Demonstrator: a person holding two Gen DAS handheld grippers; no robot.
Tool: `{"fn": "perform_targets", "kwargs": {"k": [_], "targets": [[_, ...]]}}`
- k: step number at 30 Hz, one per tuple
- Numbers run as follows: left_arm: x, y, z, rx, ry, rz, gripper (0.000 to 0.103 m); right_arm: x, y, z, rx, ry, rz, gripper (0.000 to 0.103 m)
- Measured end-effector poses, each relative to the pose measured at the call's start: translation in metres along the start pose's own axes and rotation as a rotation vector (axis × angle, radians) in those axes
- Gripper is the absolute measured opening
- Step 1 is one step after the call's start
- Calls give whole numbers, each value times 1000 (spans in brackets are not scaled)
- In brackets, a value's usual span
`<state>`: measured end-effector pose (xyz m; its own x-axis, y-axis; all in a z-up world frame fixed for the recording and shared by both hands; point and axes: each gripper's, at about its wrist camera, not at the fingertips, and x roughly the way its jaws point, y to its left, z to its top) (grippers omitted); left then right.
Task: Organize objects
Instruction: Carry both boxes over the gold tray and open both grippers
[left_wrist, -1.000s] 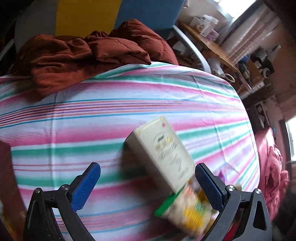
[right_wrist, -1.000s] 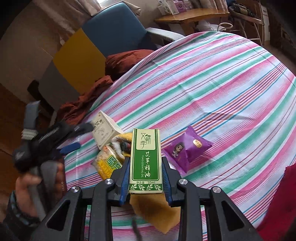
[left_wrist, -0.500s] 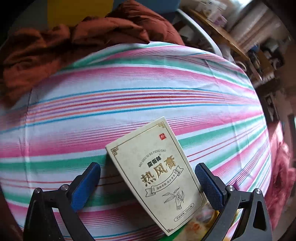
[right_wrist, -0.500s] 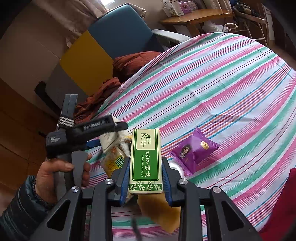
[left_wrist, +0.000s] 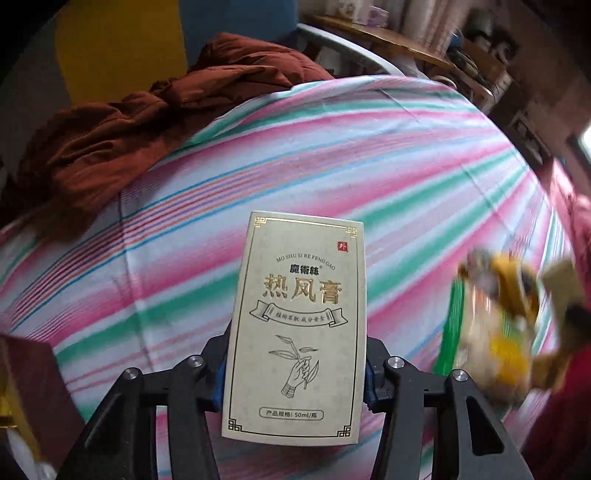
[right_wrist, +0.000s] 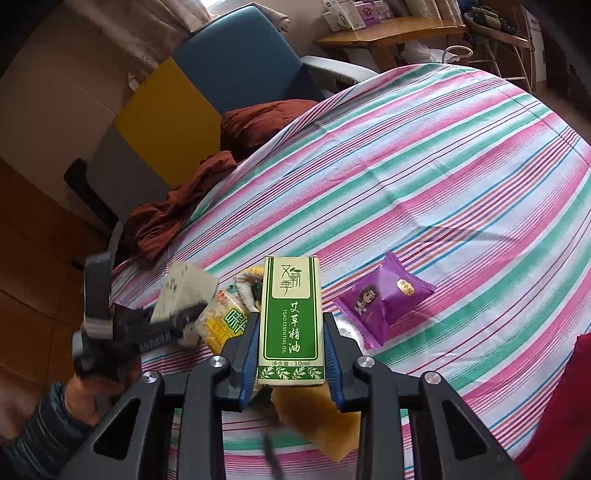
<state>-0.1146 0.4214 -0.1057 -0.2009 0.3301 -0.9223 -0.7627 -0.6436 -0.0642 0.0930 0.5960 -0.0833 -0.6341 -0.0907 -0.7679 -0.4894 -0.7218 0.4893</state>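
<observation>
Clearly light, stiff but crushable, the cream ointment carton (left_wrist: 295, 325) sits between the closing left gripper (left_wrist: 295, 373), while the right gripper (right_wrist: 290, 350) clamps the green essential-oil box (right_wrist: 290, 317) by its long sides.

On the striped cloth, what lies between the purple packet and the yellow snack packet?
In the right wrist view, the green box, held in the right tool, stands between the purple packet and the yellow snack packet.
</observation>
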Motion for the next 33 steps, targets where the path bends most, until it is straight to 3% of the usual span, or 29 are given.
{"fn": "perform_targets", "kwargs": {"k": [4,9,19,28,33], "targets": [[-8,-6,-26,36,-36,32,52,1,3,-1,-12,4,-1,30],[-18,-7,-43,-11,-57,5,52,2,3,-1,-18,9,-3,30],[-89,4,-81,-45,-212,-25,52,-1,2,-2,-8,-8,-21,30],[-160,38,-121,-122,-382,71,52,-3,7,-3,-34,-25,-87,30],[-186,62,-147,-159,-457,146,52,-4,23,-5,-108,-39,-164,30]]}}
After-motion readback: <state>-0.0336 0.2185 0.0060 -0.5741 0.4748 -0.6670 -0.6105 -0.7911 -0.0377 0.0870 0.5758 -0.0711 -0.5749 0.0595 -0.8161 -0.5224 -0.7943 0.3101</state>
